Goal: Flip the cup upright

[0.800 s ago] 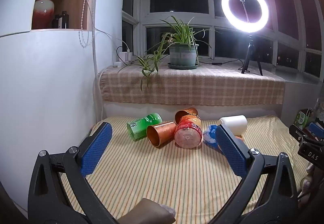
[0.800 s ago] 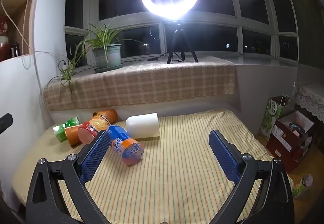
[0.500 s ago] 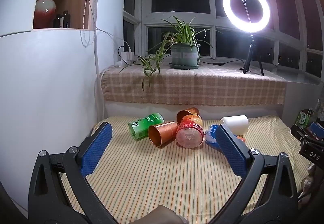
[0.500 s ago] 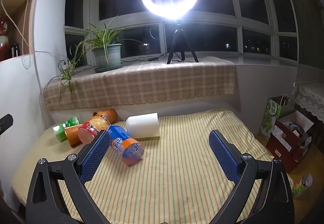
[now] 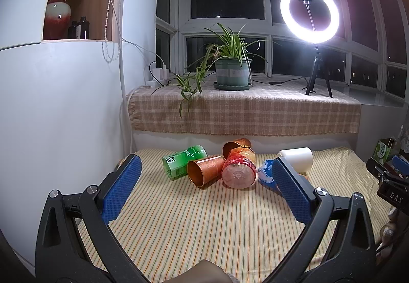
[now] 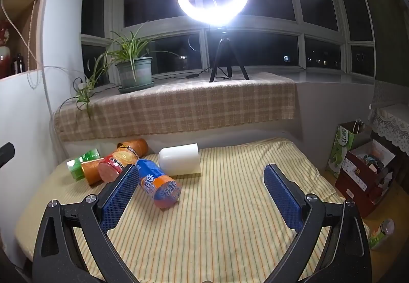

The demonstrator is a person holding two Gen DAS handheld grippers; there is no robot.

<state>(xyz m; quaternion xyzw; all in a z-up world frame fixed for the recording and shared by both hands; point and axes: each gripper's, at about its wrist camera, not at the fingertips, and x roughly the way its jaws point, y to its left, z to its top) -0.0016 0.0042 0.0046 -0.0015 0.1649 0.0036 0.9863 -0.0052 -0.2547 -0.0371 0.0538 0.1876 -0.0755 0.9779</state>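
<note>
Held wide apart over striped bedding: left gripper (image 5: 204, 185) and right gripper (image 6: 200, 189), both empty. Beyond, six toppled containers touching in a cluster, copper cup (image 5: 204, 171) among them, mouth forward. Likely hazard: rolling neighbours if nudged. Farther back, one potted plant (image 5: 231, 70), one ring light (image 5: 309, 13).
</note>
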